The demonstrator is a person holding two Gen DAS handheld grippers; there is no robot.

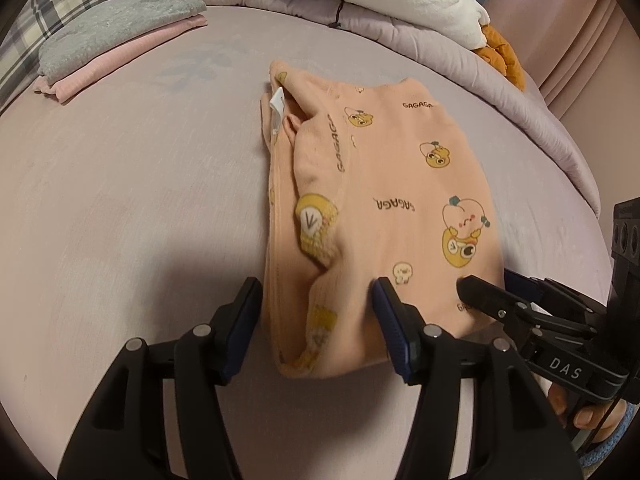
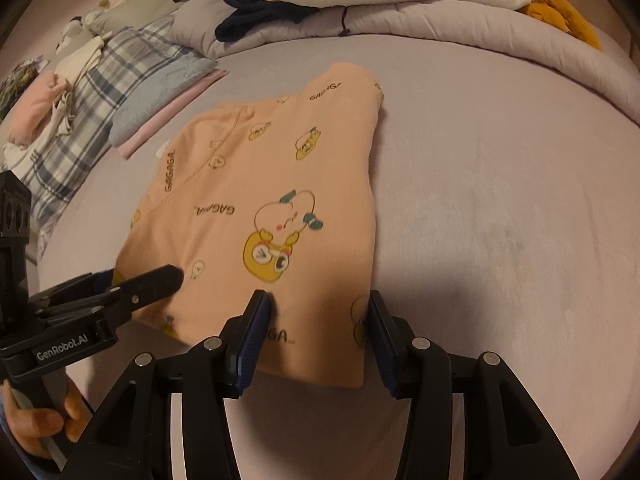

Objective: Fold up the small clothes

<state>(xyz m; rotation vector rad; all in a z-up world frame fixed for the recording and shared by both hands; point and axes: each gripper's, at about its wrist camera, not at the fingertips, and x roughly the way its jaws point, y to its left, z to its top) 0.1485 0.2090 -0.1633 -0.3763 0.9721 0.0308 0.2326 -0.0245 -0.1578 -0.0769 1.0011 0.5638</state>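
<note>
My left claw (image 1: 316, 312) is spread wide over the near left part of a folded peach shirt (image 1: 384, 184), its dark blue pads either side of the cloth without pinching it. My right claw (image 2: 318, 320) is also spread wide, straddling the shirt's near right corner. The shirt lies flat in the middle of a lilac bed (image 2: 500, 208), with bare sheet open to both sides and in front of it. Printed on the shirt, "GAGAGA" repeats among yellow cartoon ducks; a small white tag (image 1: 277, 114) at the collar is too small to read. The claw bodies read "DAS" and "GenRobot.AI". Further out sit a folded grey and pink stack (image 1: 116, 44), a plaid pillow (image 2: 80, 128) and a heaped quilt (image 2: 440, 28) topped with white, dark and orange clothes, cut off at the top edge.
</note>
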